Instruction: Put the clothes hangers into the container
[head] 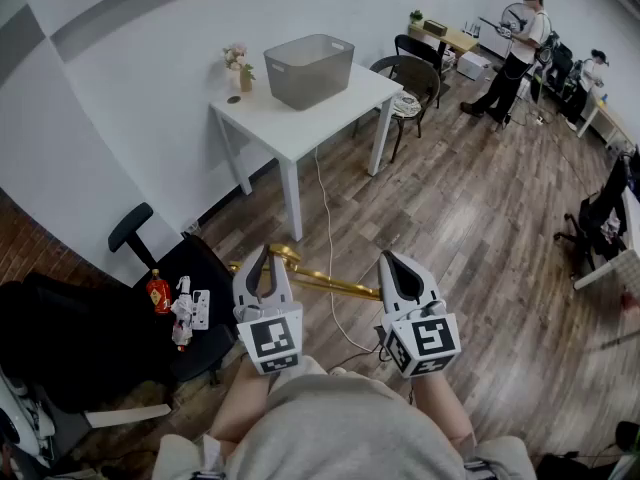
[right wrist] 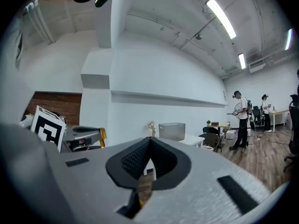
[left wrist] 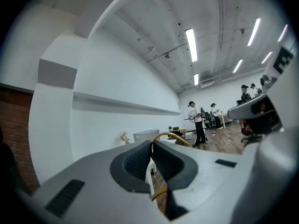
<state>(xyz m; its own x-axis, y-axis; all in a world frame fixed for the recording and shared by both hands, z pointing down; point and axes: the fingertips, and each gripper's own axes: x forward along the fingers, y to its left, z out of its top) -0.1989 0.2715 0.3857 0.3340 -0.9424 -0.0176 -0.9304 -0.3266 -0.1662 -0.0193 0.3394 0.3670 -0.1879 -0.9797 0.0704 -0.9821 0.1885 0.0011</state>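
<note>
The person stands well back from the white table (head: pixel 300 128) at the far side of the room, where the grey container (head: pixel 310 78) sits beside a small vase of flowers (head: pixel 238 63). No hanger shows inside the container from here, though its bottom is only partly in sight.

One gold clothes hanger (head: pixel 320 281) hangs in the air between the two tools, near the person. The left gripper (head: pixel 264 258) is clenched on it by the hook, with the gold wire running through its closed pads. The right gripper (head: pixel 392 266) is also closed. A sliver of gold shows low in its seam, so it appears to pinch the hanger's other end.

As I judge it, the task is at an early carrying stage. The hanger is grasped, and the walk to the table and the drop into the container remain.
</note>
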